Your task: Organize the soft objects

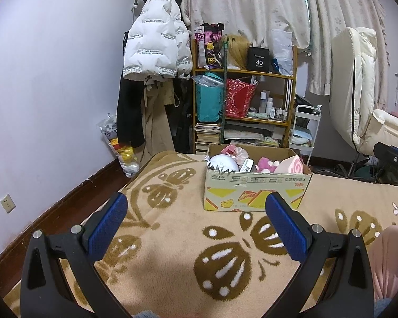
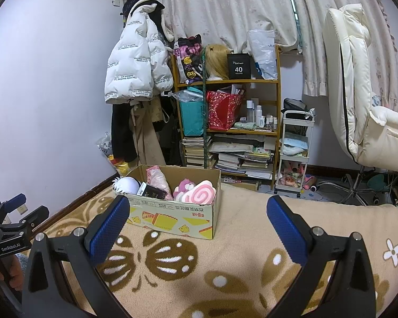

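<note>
A cardboard box (image 1: 254, 192) stands on the beige patterned blanket (image 1: 188, 238). It holds soft toys: a white round plush (image 1: 222, 163), a purple-pink plush (image 1: 265, 164) and a pink swirl-roll cushion (image 1: 291, 166). The box also shows in the right wrist view (image 2: 172, 216), with the swirl cushion (image 2: 203, 194) and a pink bagged item (image 2: 158, 179). My left gripper (image 1: 196, 209) is open and empty, short of the box. My right gripper (image 2: 197, 210) is open and empty, the box just behind its left finger. The left gripper also shows at the left edge of the right wrist view (image 2: 18, 212).
A wooden shelf (image 1: 241, 100) crammed with bags, bottles and books stands behind the bed. A white puffer jacket (image 1: 151, 45) hangs at the wall. A white trolley (image 2: 294, 151) and a cream office chair (image 2: 358, 92) stand at the right. A pink soft thing (image 1: 387, 259) lies at my right.
</note>
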{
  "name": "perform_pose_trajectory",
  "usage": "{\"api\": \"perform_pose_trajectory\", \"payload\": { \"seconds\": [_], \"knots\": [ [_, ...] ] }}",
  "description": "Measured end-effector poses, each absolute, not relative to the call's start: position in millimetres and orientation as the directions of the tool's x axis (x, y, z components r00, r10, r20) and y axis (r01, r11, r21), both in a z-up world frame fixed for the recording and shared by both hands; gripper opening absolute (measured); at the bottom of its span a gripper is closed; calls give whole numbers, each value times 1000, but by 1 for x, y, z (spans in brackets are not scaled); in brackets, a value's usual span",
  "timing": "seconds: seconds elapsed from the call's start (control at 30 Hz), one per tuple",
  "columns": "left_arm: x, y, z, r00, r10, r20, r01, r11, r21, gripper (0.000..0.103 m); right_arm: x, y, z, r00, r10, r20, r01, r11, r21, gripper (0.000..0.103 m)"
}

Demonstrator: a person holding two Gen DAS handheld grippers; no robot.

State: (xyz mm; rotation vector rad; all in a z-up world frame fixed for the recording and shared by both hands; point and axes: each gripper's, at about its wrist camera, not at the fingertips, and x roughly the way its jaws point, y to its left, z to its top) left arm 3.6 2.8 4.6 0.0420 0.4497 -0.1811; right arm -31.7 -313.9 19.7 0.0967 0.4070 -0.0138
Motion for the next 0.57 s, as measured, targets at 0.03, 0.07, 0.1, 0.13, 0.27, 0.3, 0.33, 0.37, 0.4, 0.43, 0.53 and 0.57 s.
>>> {"api": "perform_pose_trajectory", "payload": {
  "seconds": [0.03,0.07,0.1,0.13,0.27,0.3,0.33,0.37,0.4,0.43,0.53,0.57],
  "knots": [
    [3,2,4,885,-167,-435,186,983,1,103,-32,-314,20,918,5,-396,33,995,91,103],
    [3,2,4,885,-167,-435,188,982,4,103,-32,-314,20,918,6,-396,33,995,92,103],
    [2,1,4,885,-169,-434,191,982,8,103,-32,-314,20,918,6,-397,33,995,92,103],
    [2,0,3,885,-171,-434,194,981,9,103,-32,-314,20,918,5,-397,34,995,92,103],
    [0,-1,3,885,-171,-434,196,981,12,103,-32,-314,20,918,6,-396,33,995,91,103],
    [-1,-1,3,884,-171,-434,196,981,12,103,-32,-314,20,918,5,-396,34,995,92,103],
    [-1,-1,3,884,-173,-434,198,980,12,103,-32,-314,20,918,6,-396,34,995,92,103],
    [-2,-1,3,884,-172,-434,197,980,13,103,-32,-315,19,918,5,-396,34,995,92,103],
    [-1,-2,3,885,-169,-434,195,981,15,103,-32,-314,20,918,6,-396,34,995,93,103],
    [-2,-1,3,885,-170,-434,196,981,15,103,-32,-314,20,918,4,-396,35,995,92,103],
    [-2,-2,3,884,-169,-435,196,981,16,103,-32,-316,19,918,3,-396,37,995,93,103],
    [-2,-2,3,883,-171,-436,197,980,16,103,-32,-316,19,918,3,-396,36,995,92,103]
  ]
}}
